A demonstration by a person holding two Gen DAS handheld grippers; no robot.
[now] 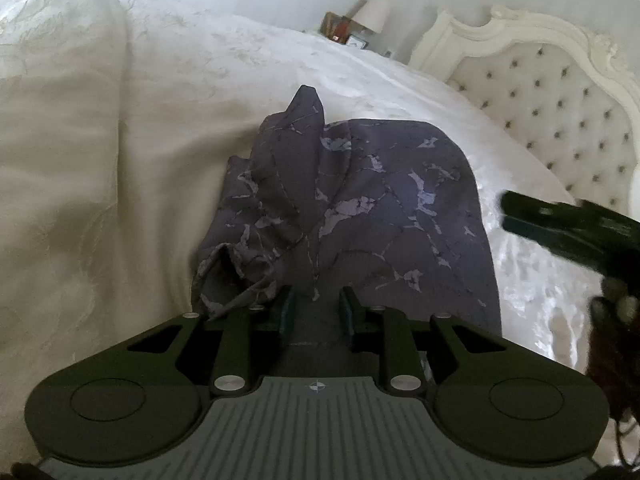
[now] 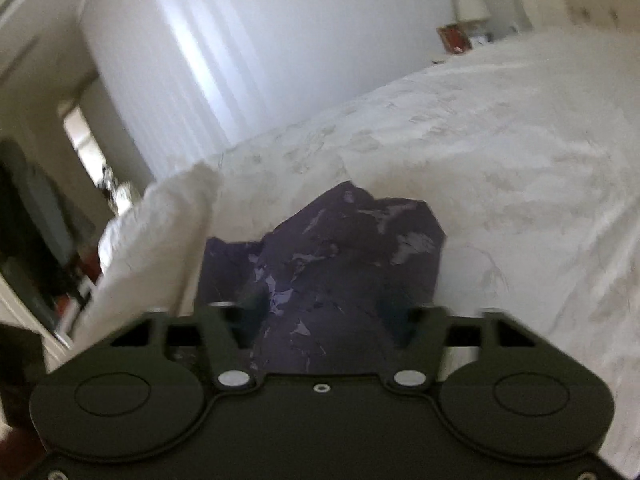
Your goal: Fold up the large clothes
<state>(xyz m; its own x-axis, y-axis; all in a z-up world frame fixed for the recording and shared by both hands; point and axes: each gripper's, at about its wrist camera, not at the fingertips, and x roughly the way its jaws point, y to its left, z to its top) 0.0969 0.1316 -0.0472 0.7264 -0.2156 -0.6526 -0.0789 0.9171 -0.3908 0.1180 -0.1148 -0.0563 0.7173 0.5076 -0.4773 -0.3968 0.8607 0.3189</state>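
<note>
The black 2-finger left gripper (image 1: pixel 316 312) points forward and downward, its dark teal-padded fingers (image 1: pixel 287 312) standing a narrow gap apart, nothing pinched between them. The black 2-finger right gripper (image 2: pixel 324 316) also tilts downward, blurred, its jaws parted wider. In the left wrist view it reaches in from the right edge, fingers near together.

I see a bedroom washed in soft, pale daylight. A wide bed (image 1: pixel 240 72) fills most of my view, covered by a cream spread with a faint woven pattern. At its head stands a white carved headboard (image 1: pixel 560 92) with button-tufted padding. Beyond the bed a lamp (image 1: pixel 374 12) with a light shade stands beside some small, blurred items. Sheer white curtains (image 2: pixel 208 48) hang along the far wall, and a doorway (image 2: pixel 80 136) opens at the left.
</note>
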